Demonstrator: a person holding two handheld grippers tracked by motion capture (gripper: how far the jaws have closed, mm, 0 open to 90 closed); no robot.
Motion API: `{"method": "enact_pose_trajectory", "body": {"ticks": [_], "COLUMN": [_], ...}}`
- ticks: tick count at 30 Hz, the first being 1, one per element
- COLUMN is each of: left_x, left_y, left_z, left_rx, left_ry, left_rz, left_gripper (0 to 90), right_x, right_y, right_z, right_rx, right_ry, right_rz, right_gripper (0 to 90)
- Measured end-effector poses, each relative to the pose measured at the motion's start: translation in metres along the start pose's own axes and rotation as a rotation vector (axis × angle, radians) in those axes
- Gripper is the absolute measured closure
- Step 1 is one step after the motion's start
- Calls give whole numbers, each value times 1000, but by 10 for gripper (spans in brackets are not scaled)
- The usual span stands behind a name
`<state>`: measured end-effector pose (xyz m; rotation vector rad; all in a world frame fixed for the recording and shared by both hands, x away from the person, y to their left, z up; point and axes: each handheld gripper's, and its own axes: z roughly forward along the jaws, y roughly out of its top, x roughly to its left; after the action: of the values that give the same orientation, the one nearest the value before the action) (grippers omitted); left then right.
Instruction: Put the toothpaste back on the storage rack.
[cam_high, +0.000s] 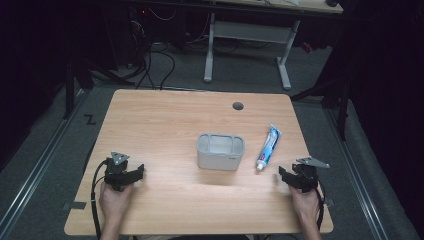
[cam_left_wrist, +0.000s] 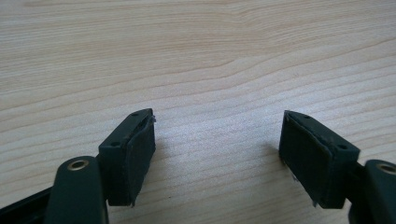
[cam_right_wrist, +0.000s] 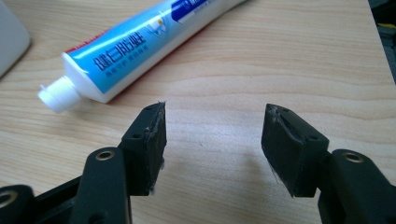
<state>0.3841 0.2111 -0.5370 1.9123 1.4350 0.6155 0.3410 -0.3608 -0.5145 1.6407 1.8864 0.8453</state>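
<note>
On the table (cam_high: 165, 130) there are two things: one grey container (cam_high: 220, 151) and one toothpaste tube (cam_high: 269, 146). There are also two grippers, one in each hand of the person. The table has a light wood surface with a round cable hole (cam_high: 238, 106) near its far edge. Around it the room is dark, with grey carpet floor (cam_high: 45, 165), some cables, and the white legs of a second desk (cam_high: 247, 32) behind. The container stands near the middle of the table; its inside looks divided in compartments and I cannot tell if something is in them. The tube lies flat just to the right of the container, not touching it, with its white cap (cam_right_wrist: 57, 94) pointing to the person. The left gripper (cam_high: 134, 172) rests low at the near left of the table, its jaws wide apart with only bare wood between them. The right gripper (cam_high: 287, 176) is at the near right, close before the cap, jaws also wide apart and holding nothing.
</note>
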Motion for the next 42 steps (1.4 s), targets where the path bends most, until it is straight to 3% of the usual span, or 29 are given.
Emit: {"method": "enact_pose_trajectory", "body": {"ticks": [18, 20, 36, 42], "left_x": [0, 0, 0, 0], "left_y": [0, 0, 0, 0], "left_z": [0, 0, 0, 0], "left_rx": [0, 0, 1, 1], "left_ry": [2, 2, 0, -1], "left_rz": [3, 3, 2, 2], "left_gripper": [276, 276, 276, 276], "right_x": [5, 6, 10, 11], "right_y": [5, 9, 31, 45], "right_z": [-5, -6, -3, 1], "right_rx": [-27, -37, -12, -3], "right_ry": [59, 66, 86, 89], "right_rz": [-1, -16, 1, -19], "right_gripper": [368, 360, 357, 356]}}
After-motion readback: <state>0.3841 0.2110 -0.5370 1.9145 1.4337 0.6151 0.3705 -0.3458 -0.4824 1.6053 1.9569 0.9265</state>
